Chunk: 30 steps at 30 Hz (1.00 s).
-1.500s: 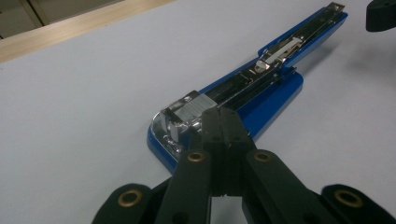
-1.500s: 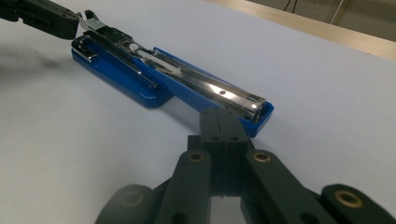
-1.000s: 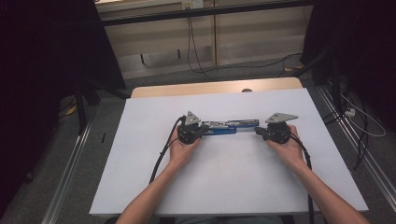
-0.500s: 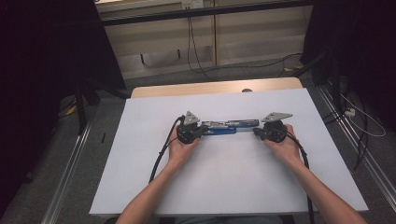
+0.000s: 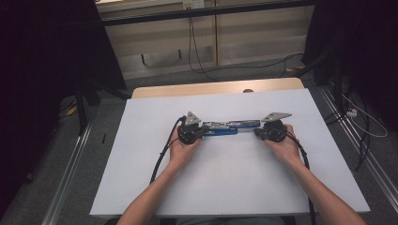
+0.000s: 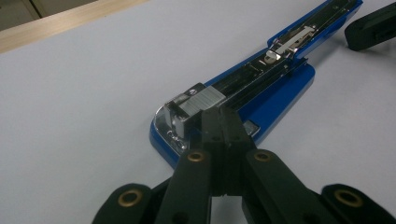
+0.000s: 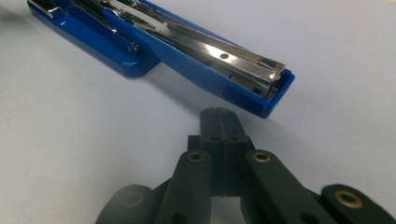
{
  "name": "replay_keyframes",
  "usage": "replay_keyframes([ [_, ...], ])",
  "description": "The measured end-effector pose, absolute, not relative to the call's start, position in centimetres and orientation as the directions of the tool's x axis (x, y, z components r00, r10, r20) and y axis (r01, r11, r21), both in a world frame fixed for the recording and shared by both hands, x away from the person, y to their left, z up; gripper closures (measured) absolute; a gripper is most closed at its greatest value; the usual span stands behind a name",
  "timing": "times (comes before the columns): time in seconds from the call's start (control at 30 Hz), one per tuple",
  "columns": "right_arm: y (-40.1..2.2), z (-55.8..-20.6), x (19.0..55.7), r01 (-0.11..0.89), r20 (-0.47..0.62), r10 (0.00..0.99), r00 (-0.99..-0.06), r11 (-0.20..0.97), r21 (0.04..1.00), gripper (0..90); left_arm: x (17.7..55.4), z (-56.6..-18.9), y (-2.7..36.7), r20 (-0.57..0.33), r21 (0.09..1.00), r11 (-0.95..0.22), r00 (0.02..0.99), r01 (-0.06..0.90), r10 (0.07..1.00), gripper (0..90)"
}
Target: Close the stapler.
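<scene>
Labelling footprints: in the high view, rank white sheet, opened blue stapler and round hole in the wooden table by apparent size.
1. White sheet, largest by far.
2. Stapler, a slim bar between both grippers.
3. Hole, a small dark spot on the wooden table.

The stapler (image 5: 229, 127) has a glossy blue body; its opened inner channel (image 7: 219, 49) is bright chrome metal with a small white piece (image 7: 140, 21) near the middle. The left gripper (image 6: 223, 122) and the right gripper (image 7: 219, 122) are matte black, with brass-coloured rings at the pivot points (image 6: 196, 157). Each gripper carries a grey triangular plate (image 5: 191, 118) on top, and black cables (image 5: 162, 157) trail from them. The table cover (image 5: 225, 183) is plain white, without pattern. The table edge (image 5: 206, 89) beyond it is light wood. The floor (image 5: 56, 178) is grey.
</scene>
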State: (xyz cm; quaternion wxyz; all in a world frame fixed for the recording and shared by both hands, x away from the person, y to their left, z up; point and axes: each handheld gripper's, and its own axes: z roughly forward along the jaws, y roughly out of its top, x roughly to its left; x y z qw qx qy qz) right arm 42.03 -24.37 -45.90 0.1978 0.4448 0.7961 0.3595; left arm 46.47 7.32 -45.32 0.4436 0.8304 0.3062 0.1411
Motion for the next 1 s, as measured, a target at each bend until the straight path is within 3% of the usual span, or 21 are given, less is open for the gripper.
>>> replay_keyframes([
  [1.0,-24.26,-45.85,42.24,0.564,0.005,0.863,-0.505,0.325,0.759,90.0,46.36,-45.34,7.27,-0.024,0.823,-0.426,0.771,0.376,0.636,90.0],
])
